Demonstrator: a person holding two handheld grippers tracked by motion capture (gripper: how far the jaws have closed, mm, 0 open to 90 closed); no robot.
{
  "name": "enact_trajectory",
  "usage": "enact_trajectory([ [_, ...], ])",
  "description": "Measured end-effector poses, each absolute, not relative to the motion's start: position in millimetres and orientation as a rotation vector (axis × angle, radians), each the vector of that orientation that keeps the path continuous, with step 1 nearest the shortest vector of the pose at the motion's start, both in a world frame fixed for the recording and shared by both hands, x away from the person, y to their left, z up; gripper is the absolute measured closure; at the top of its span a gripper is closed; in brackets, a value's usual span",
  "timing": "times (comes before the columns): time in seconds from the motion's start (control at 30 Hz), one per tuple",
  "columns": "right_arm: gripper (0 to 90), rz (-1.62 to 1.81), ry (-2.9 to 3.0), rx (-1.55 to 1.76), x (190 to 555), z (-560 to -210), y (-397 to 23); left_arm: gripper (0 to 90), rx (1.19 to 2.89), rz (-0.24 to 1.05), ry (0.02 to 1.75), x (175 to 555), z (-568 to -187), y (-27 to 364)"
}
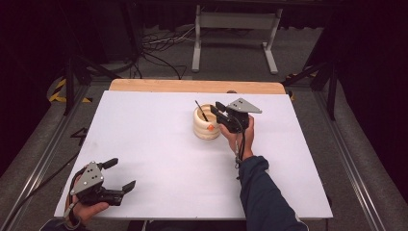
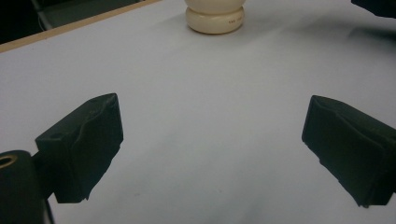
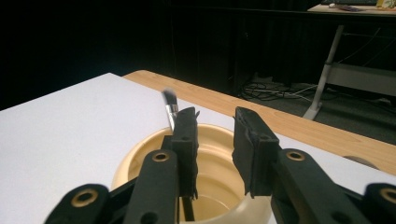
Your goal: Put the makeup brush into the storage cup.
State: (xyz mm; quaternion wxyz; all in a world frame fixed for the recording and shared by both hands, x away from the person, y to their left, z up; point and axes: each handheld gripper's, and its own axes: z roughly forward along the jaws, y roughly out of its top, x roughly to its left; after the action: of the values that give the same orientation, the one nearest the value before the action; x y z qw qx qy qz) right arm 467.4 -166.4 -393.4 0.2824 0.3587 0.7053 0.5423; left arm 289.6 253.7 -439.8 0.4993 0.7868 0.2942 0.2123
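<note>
Cream-coloured and ribbed, the holder (image 1: 207, 123) stands on the white tabletop (image 1: 159, 159) toward its far side, with a thin brush (image 1: 201, 110) leaning inside it, bristle end up and tilted toward the far left. The right tool (image 1: 215, 110) hangs over the holder's mouth; in the right gripper view its 2 black jaws stand a little apart with nothing between them, and the brush (image 3: 170, 105) rises just beside the left jaw, close enough that I cannot tell whether the handle brushes the pad. The step in hand looks like the drop-off: the brush sits in the holder and the right tool is released, its grip given up over the rim (image 3: 140, 161). The left tool (image 1: 122, 175) rests low at the near left corner of the tabletop, well apart from the holder, its jaws spread wide and holding nothing; in the left gripper view the base of the holder (image 2: 215, 18) shows far ahead across bare white surface. The next move, as I judge it, calls for lifting the right tool straight up and back from the holder without catching the leaning handle, since a sideways drag could tip the brush out or nudge the light holder. If another item is to follow, the right hand then needs a free path to it, while the left tool can stay idle.
</note>
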Motion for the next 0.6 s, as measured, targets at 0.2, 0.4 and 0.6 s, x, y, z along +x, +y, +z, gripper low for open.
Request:
enact_trajectory([
  [0.2, 60.6, 1.436, 1.874, 0.942, 460.2, -387.1, -173.0, 5.8, 1.906, 0.521, 0.715, 289.0, -439.4, 253.2],
  [0.4, 49.0, 1.430, 1.856, 0.943, 450.5, -386.5, -178.8, 6.0, 1.914, 0.535, 0.726, 289.4, -439.5, 252.2],
  [0.6, 38.7, 1.333, 1.852, 0.873, 435.6, -379.5, -182.3, 5.8, 1.914, 0.539, 0.727, 291.2, -438.8, 250.6],
])
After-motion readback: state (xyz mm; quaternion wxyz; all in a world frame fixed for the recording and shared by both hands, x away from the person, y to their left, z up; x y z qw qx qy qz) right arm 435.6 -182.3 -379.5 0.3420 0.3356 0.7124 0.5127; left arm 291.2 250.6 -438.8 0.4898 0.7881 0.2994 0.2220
